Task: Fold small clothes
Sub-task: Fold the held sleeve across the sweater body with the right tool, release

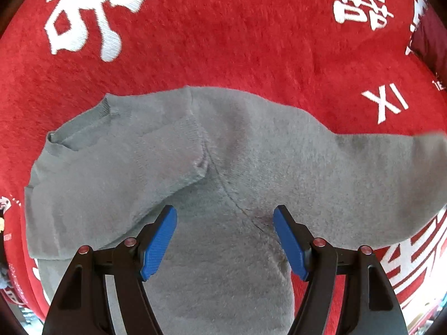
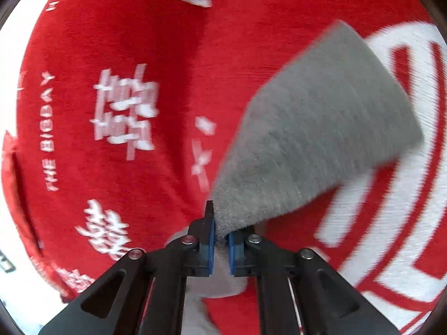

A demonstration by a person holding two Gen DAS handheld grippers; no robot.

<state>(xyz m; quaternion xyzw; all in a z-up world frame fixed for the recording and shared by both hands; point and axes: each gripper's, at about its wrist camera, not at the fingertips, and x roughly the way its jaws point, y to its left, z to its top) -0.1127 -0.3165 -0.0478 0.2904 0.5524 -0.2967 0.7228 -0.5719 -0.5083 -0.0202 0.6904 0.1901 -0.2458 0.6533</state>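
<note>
Left wrist view looks almost straight down on a small grey sweater [image 1: 223,167] spread on a red blanket with white lettering [image 1: 223,42]. Its ribbed collar [image 1: 81,128] sits at the left of the frame, one sleeve is already folded across the chest toward the lower left, and the other sleeve [image 1: 377,167] runs out to the right edge, so the garment's long axis lies left to right across the picture. The body of the sweater drops toward the bottom of the frame, under the left gripper [image 1: 225,243], whose blue pads stand wide apart with nothing between them; whether they touch the fabric below cannot be told.

Right wrist view shows the same grey sleeve [image 2: 321,128] as a blurred wedge fanning from the lower centre up to the upper right. The right gripper [image 2: 220,240] is clenched on the narrow end of that sleeve, the cloth pinched between its blue pads [image 2: 211,240], with the red blanket [image 2: 111,55] all around.

The right hand is therefore the one in charge of the loose sleeve, while the left waits over the trunk. Judging from the lie of things, the coming move is to carry that sleeve inward across the body, toward the collar side, to match the sleeve already folded.
</note>
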